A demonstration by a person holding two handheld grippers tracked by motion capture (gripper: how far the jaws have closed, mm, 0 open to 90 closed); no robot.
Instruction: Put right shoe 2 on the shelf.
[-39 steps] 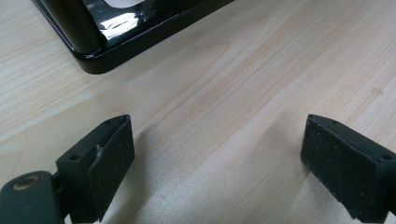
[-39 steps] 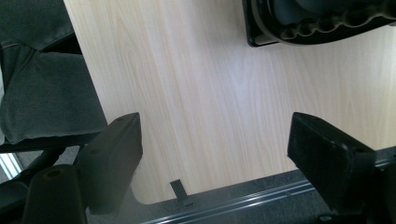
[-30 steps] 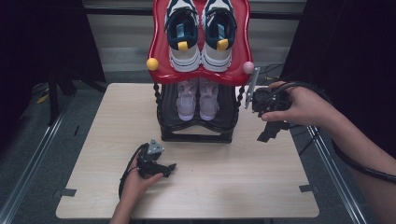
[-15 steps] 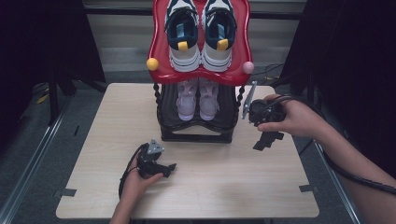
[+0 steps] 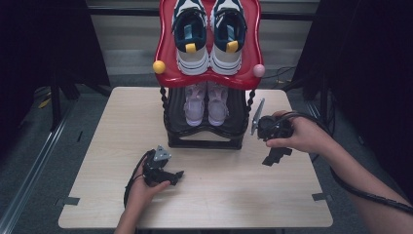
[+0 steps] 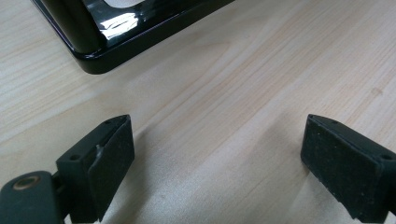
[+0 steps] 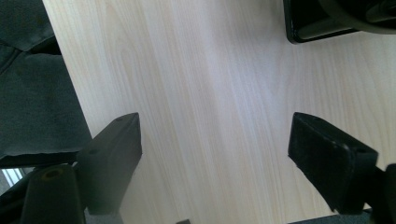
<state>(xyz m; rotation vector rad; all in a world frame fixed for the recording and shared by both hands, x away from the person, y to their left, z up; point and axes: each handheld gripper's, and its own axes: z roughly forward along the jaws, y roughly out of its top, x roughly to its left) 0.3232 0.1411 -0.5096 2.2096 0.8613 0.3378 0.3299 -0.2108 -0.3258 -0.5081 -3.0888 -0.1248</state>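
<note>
Claws gape wide and empty, right claw [image 5: 273, 155] just beside the black shoe rack [image 5: 204, 139] holding lilac sneakers [image 5: 206, 102], seemingly poised to reach them, left claw [image 5: 174, 176] resting on tabletop [image 5: 234, 190].

Pale wooden table [image 5: 234, 195], grey floor [image 5: 29, 161], dark curtains [image 5: 370, 63]

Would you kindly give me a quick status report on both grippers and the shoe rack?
Left gripper open, empty, low over the table. Right gripper open, empty, beside the shoe rack. Two pairs of shoes on the rack, untouched. Nothing in the way.
</note>
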